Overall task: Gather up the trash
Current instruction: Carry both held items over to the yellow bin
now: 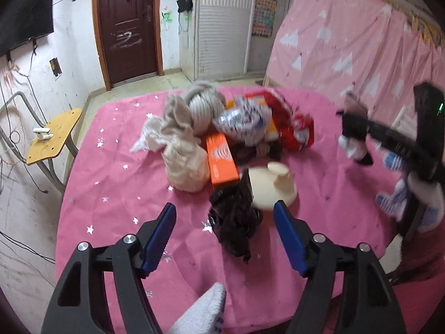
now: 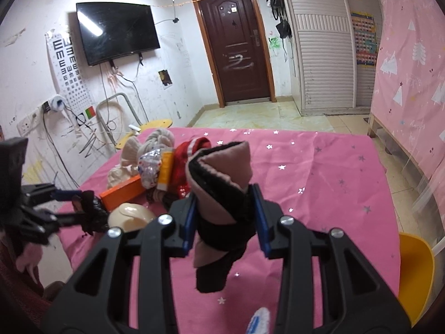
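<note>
black angular left gripper (image 1: 225,239) and right gripper (image 2: 225,217): blue ribbed pads (image 1: 289,239), silver screws (image 2: 164,218); green light at two o'clock.

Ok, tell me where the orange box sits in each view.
Left wrist view: orange box lies centre, just left of the cream lid.
Right wrist view: orange box lies left of centre, above the same lid.
Shared landmark: the brown door.

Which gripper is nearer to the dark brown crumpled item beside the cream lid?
Left. The left gripper is open right around the dark brown item; the right gripper, gripping a black-and-pink sock, is off to the side.
</note>
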A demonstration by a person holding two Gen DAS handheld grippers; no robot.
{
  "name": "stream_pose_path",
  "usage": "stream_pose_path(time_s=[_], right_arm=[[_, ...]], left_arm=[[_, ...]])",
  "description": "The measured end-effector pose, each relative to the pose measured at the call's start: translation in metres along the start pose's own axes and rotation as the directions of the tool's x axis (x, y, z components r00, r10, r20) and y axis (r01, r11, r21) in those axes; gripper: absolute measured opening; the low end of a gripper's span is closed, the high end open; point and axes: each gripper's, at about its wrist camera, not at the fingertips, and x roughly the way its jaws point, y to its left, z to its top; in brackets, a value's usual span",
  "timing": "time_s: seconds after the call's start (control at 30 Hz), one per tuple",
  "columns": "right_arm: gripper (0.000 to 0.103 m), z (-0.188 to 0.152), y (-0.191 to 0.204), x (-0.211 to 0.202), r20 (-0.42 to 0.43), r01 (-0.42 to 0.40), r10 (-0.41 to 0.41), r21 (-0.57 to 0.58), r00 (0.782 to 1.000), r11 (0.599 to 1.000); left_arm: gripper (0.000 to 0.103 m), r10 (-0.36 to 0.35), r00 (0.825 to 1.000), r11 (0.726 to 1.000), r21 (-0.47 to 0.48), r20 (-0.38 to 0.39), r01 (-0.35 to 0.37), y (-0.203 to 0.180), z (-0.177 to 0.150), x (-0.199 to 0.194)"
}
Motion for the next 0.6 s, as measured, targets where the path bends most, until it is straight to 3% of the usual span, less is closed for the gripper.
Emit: stream_pose_path(time_s=[0.1,0.27,0.6], right_arm=[[0.035,-0.001,-0.001,-0.002,0.004,-0.003,0.003,0.001,1.0,1.0],[0.035,-0.002,-0.01,-0.006,0.01,0.005,-0.005,0.014,1.0,1.0],[0.035,0.001,-0.024,-0.018,0.04,0.006,-0.008,0.045,0.999,0.999]], left_arm=[[0.033,0.002,0.999,1.0,-0.002,-0.048,-0.002,-0.003,-0.004,0.015],[0.02,0.0,0.999,1.0,-0.022,-0.035,-0.001,-0.001,-0.006,0.016],[0.019,0.049,0.996,0.998,-0.044,0.072,-0.045,0.004,0.003,-0.032]])
